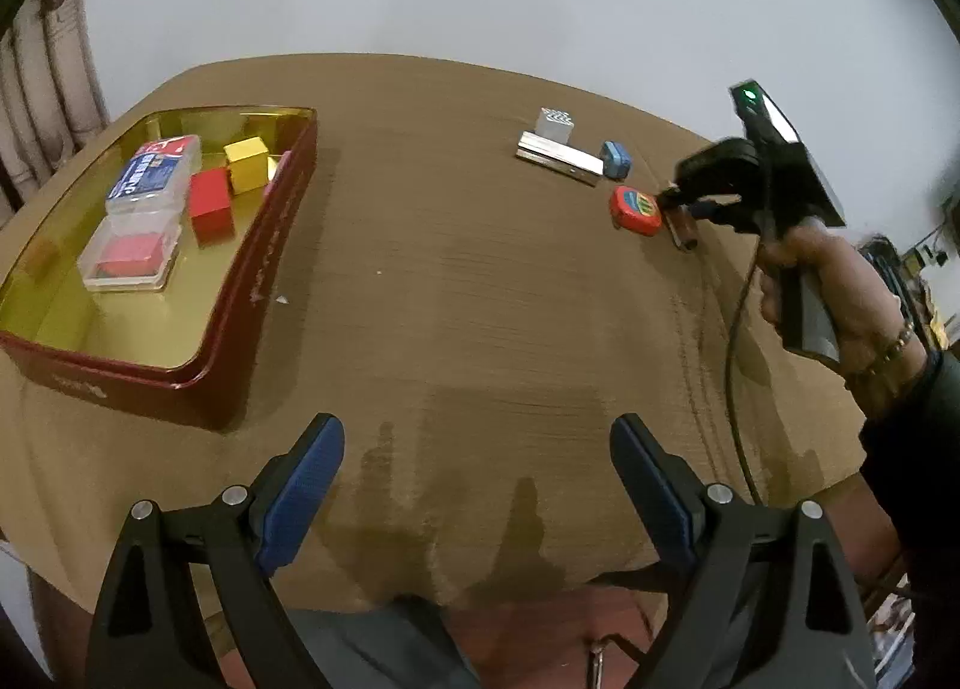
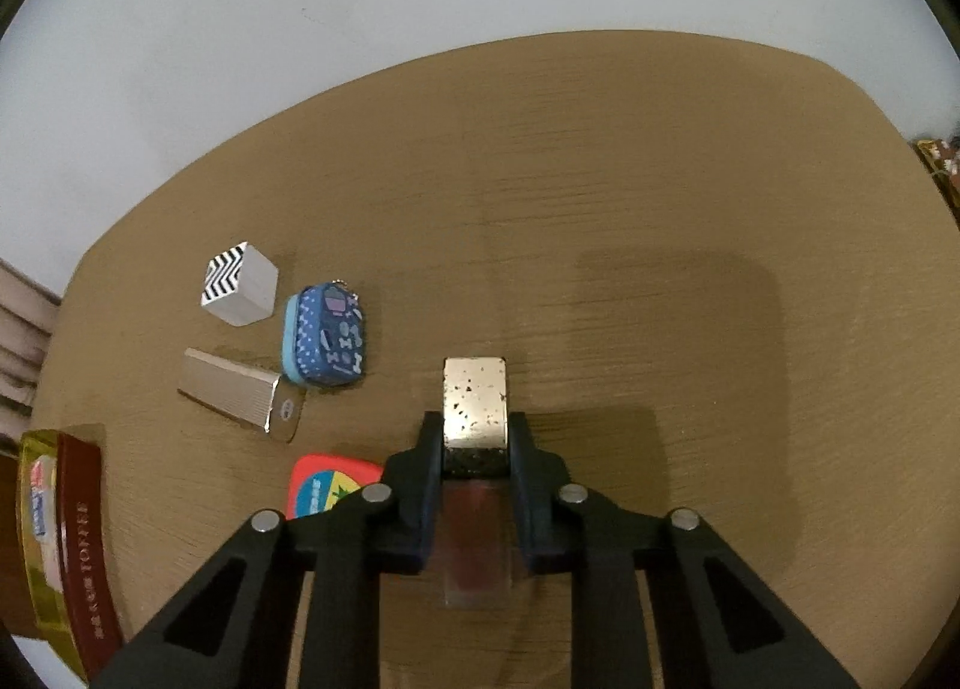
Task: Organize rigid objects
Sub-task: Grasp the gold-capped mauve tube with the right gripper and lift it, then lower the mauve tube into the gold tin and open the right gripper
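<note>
Right wrist: bottle (image 2: 475,401) between claw (image 2: 475,452) fingers.

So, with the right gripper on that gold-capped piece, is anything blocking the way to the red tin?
Nothing visible blocks it. The right gripper is shut on the gold-capped piece; the red toy sits just beside it, and bare table stretches to the red tin.

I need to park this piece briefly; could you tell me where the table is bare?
Bare: brown table between red tin and red-orange case. Crowded: around the ribbed silver box and blue pouch.
</note>
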